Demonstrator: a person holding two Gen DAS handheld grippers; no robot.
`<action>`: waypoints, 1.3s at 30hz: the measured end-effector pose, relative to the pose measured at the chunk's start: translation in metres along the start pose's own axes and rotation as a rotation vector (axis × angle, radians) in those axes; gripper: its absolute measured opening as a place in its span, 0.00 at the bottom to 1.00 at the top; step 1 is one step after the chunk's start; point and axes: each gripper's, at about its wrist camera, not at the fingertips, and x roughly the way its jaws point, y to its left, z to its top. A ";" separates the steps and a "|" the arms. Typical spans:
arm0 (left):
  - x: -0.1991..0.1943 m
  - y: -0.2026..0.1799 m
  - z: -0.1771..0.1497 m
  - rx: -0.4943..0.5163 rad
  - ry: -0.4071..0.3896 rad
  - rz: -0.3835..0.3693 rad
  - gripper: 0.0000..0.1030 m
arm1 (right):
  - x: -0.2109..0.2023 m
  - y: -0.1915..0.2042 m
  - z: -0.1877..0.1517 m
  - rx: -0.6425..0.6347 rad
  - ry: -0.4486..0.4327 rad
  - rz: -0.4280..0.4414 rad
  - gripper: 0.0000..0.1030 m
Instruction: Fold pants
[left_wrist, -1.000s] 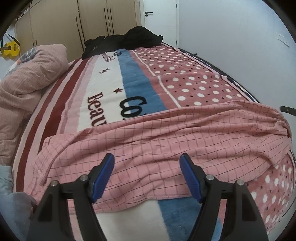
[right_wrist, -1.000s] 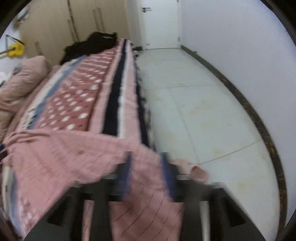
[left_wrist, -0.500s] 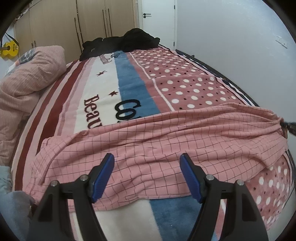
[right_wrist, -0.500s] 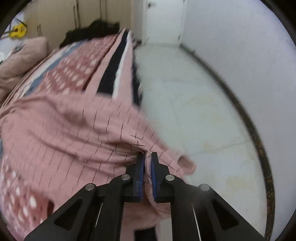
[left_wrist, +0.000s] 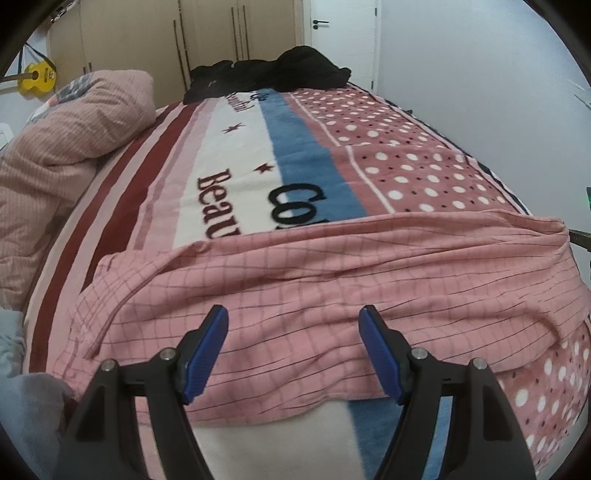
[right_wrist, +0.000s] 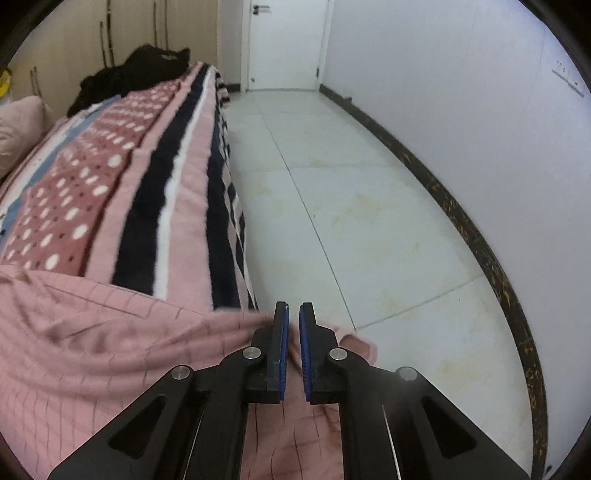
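Observation:
The pink checked pants (left_wrist: 332, 295) lie spread crosswise over the near end of the bed, wrinkled. My left gripper (left_wrist: 293, 350) is open and empty, hovering just above the pants' near edge. My right gripper (right_wrist: 293, 332) is shut on the pants (right_wrist: 92, 350) at their right end, by the bed's right edge, with cloth pinched between the blue pads. The right gripper's tip also shows at the far right of the left wrist view (left_wrist: 580, 238).
The bed has a striped and dotted blanket (left_wrist: 295, 147). A pink quilt (left_wrist: 55, 147) is bunched at the left. Dark clothes (left_wrist: 273, 74) lie at the far end. Tiled floor (right_wrist: 351, 184) and a white wall (right_wrist: 461, 110) are right of the bed. A pink slipper (right_wrist: 358, 341) peeks beside the right gripper.
My right gripper closed on the pants' right end and has pulled it outward toward the bed's edge. The pants lie flatter. My left gripper stays open in place.

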 end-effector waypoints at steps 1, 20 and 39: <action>-0.002 0.004 -0.002 -0.010 0.002 -0.003 0.67 | 0.003 0.001 0.000 0.004 0.008 -0.011 0.01; -0.003 0.062 -0.076 -0.349 0.136 -0.311 0.84 | -0.129 0.059 -0.124 0.074 0.039 0.534 0.59; 0.076 0.111 0.005 -0.456 0.004 -0.035 0.89 | -0.060 0.030 -0.097 0.579 -0.117 0.422 0.55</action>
